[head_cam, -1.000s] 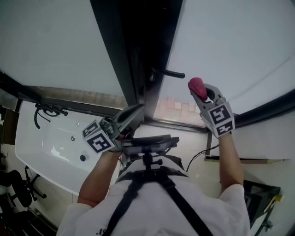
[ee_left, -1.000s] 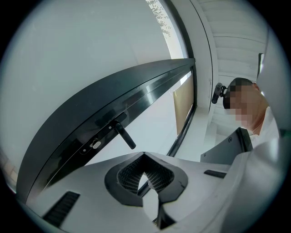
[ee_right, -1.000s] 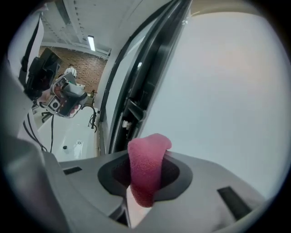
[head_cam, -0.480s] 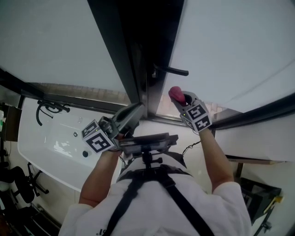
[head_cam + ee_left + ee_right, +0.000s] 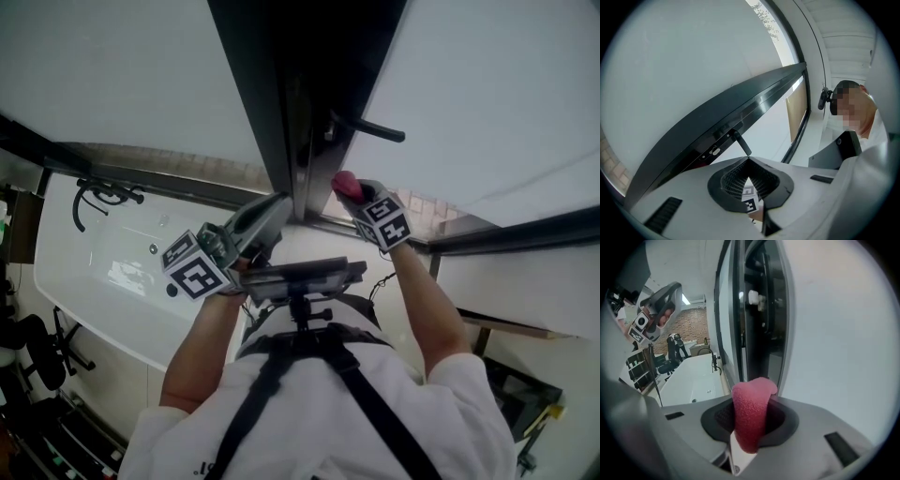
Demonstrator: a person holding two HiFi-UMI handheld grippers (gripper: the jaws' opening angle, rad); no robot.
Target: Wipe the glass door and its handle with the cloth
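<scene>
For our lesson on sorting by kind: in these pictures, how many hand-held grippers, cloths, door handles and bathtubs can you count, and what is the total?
hand-held grippers: 2
cloth: 1
door handle: 1
bathtub: 1
Total: 5

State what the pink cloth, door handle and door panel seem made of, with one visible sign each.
Pink cloth: soft fleecy fabric, perhaps microfibre; nubbly pile.
Door handle: likely dark-coated metal; slim rigid matte lever.
Door panel: apparently frosted glass; evenly milky, not see-through.
</scene>
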